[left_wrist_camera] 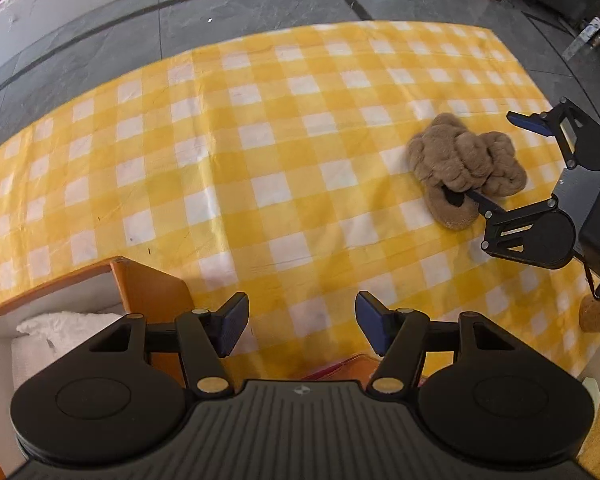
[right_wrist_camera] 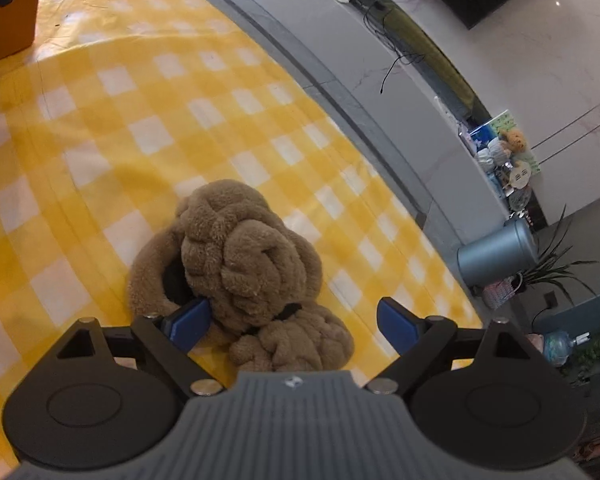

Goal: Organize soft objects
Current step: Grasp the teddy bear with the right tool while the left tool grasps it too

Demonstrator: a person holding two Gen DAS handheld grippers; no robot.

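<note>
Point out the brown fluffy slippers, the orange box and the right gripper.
brown fluffy slippers (right_wrist_camera: 248, 256): right wrist view, on the plush knotted upper.
orange box (left_wrist_camera: 148, 292): left wrist view, on its orange side wall.
right gripper (right_wrist_camera: 294, 322): right wrist view, midway between its blue fingertips.

Both views are bright and evenly lit by soft, diffuse light; no harsh glare falls on the yellow-and-white checked cloth (left_wrist_camera: 260, 152). Shadows are faint: a soft dark patch lies beneath the fluffy brown plush slippers (right_wrist_camera: 240, 264), and a mild shade sits on the cloth just ahead of the orange-walled storage box (left_wrist_camera: 148, 292). Small bright specular spots show on the glossy pale marble wall (right_wrist_camera: 572, 40) in the right wrist view. Fisheye distortion is strong: cloth edges and floor lines bow markedly toward the frame borders. Centre sharpness is good; corner detail is soft and smeared, with distant clutter indistinct.
</note>
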